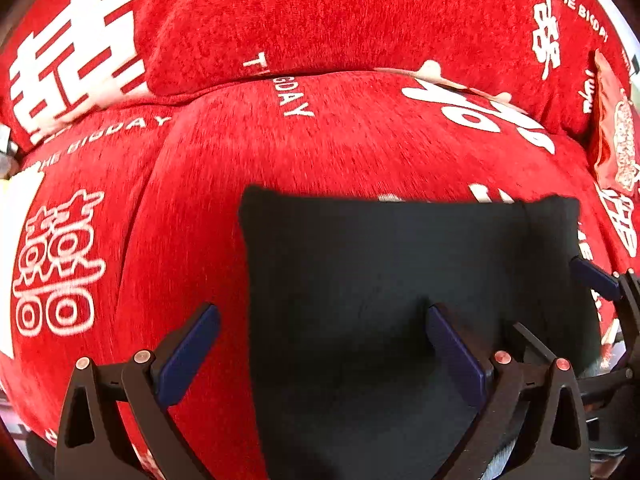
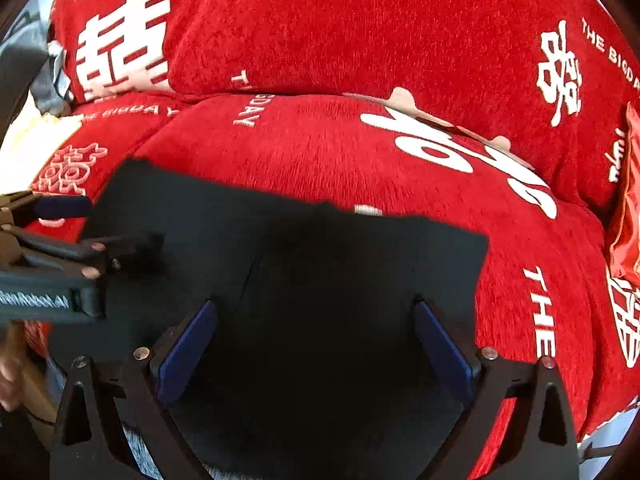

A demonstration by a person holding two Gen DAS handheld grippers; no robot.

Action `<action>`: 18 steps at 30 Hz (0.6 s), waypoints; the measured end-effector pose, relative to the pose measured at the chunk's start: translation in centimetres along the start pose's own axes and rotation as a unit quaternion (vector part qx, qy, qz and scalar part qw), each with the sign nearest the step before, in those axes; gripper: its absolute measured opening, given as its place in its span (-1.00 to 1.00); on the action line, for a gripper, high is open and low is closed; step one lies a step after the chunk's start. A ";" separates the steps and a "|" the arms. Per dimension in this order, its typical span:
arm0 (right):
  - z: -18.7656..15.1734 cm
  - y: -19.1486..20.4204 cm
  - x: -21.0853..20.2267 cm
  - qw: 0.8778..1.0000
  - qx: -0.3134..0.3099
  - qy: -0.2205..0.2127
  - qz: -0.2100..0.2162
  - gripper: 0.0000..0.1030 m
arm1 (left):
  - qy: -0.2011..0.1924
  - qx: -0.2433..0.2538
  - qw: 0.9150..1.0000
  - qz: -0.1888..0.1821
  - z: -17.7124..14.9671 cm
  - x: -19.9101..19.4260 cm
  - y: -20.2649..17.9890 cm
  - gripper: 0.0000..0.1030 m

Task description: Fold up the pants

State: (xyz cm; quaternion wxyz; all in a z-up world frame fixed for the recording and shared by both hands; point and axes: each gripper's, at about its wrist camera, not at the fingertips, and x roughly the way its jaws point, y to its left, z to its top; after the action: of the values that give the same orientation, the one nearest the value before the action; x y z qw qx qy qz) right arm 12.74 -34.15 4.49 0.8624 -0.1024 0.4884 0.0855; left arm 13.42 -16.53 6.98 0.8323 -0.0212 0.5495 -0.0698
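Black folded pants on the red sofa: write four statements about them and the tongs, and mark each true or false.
1. The black folded pants lie on a red sofa cover with white lettering. True.
2. The left tongs are shut on the pants. False: the fingers stand wide apart, gripping nothing.
3. The right tongs are open over the pants. True.
4. The pants are spread out full length. False: they form a compact rectangle.
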 end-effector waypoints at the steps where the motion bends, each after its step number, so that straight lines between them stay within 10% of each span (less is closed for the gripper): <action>1: -0.4 -0.1 -0.5 1.000 0.004 0.001 0.003 0.93 | 0.000 0.004 1.000 -0.001 -0.5 -0.4 0.1 0.99; 18: -9.2 0.0 -4.5 0.998 0.053 0.029 -0.014 1.00 | -0.010 0.013 0.999 -0.029 -6.9 -4.3 0.6 0.99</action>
State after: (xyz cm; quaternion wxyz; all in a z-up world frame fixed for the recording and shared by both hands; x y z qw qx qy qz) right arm 2.83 -36.81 3.73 0.8531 -0.0660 0.5156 0.0447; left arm 5.45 -15.05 8.12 0.8355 -0.0276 0.5394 -0.1010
